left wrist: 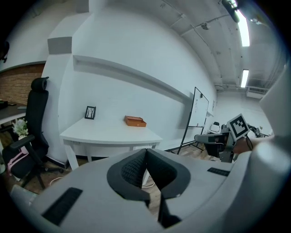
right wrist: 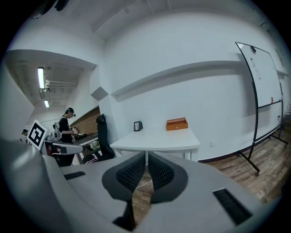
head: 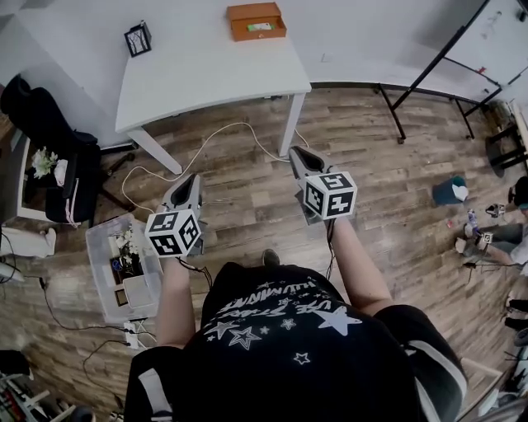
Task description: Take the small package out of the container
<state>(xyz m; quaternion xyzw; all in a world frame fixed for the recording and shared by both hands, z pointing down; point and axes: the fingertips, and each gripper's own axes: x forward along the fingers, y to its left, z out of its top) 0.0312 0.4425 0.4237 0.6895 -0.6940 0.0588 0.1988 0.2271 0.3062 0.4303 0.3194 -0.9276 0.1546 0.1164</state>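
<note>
Head view: both grippers empty above the wood floor, orange container far off on the table
Left gripper (head: 193,179) in the lower left has its jaws pressed together on nothing; right gripper (head: 297,152) at centre right has its tips all but touching, also holding nothing, and both point up the frame over the plank floor (head: 247,185); beyond them the white table (head: 206,78) fills the upper middle, with the orange container (head: 256,21) at its far edge, top centre, a small pale-green package (head: 259,27) showing in it, well apart from both grippers, and a small black frame (head: 138,39) at the upper left
</note>
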